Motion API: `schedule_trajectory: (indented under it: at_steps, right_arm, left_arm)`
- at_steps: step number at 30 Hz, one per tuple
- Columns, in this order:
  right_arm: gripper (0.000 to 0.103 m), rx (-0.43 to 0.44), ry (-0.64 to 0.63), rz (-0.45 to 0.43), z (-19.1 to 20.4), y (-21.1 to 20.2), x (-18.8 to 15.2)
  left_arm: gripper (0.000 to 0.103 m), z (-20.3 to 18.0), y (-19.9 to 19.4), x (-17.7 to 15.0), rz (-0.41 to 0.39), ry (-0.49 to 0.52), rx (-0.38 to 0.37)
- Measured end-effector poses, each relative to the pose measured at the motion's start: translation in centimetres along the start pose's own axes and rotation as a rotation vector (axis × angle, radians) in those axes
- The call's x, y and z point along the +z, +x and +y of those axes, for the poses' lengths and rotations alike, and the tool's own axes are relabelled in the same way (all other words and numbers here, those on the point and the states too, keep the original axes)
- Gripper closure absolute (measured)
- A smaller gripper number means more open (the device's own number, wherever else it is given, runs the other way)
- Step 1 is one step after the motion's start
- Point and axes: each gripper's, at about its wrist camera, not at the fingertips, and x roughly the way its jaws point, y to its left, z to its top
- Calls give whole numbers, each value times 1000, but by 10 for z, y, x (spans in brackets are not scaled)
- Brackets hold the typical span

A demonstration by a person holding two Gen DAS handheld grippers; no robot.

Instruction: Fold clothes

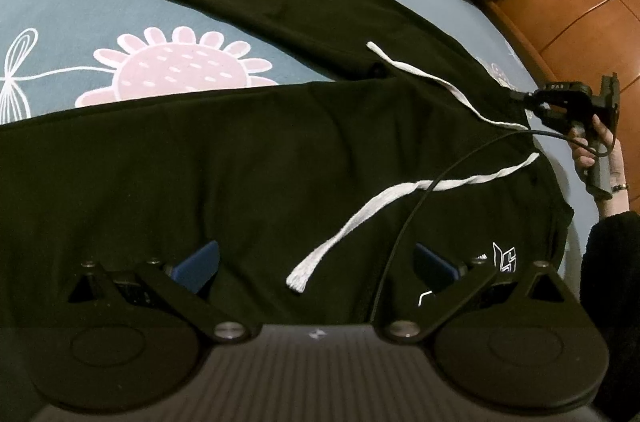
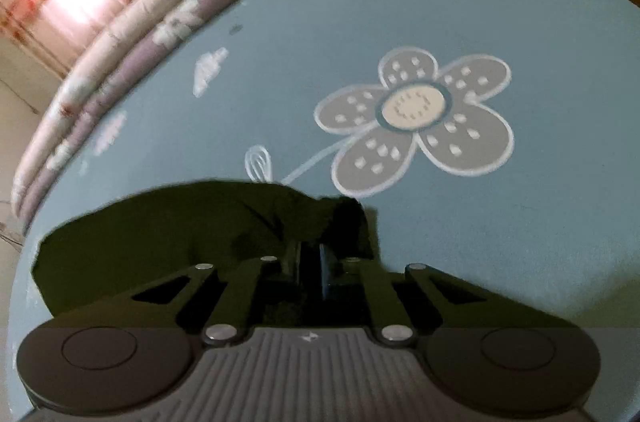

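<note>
Black soft cotton trousers [image 1: 248, 150] with 2 white drawstring cords [image 1: 360, 218] are spread flat on the blue flowered bed sheet [image 1: 80, 14]. The left gripper [image 1: 316, 262] is held over them, its jaws wide apart and empty. The right gripper [image 2: 310, 258] is clamped together on the trousers' waist edge.

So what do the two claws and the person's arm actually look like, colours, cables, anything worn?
The left claw has a ribbed grey body with a small white mark, black linkage arms with silver pivot screws, round black side discs and blue pads. The right claw is built the same; the left view shows its grey handle, a thin black cable, a dark sleeve and a beaded bracelet.
</note>
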Motion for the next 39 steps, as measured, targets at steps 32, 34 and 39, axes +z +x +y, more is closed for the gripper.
schedule_trajectory:
  at_steps: [32, 34, 39]
  right_arm:
    - [69, -14, 91, -22, 31, 23, 6]
    - [69, -3, 57, -83, 53, -2, 5]
    - [67, 87, -17, -219, 110, -86, -13]
  left_arm:
    - [1, 0, 0, 1, -4, 20, 0]
    - [1, 1, 1, 1, -6, 26, -5]
    - [1, 1, 3, 4, 4, 44, -8]
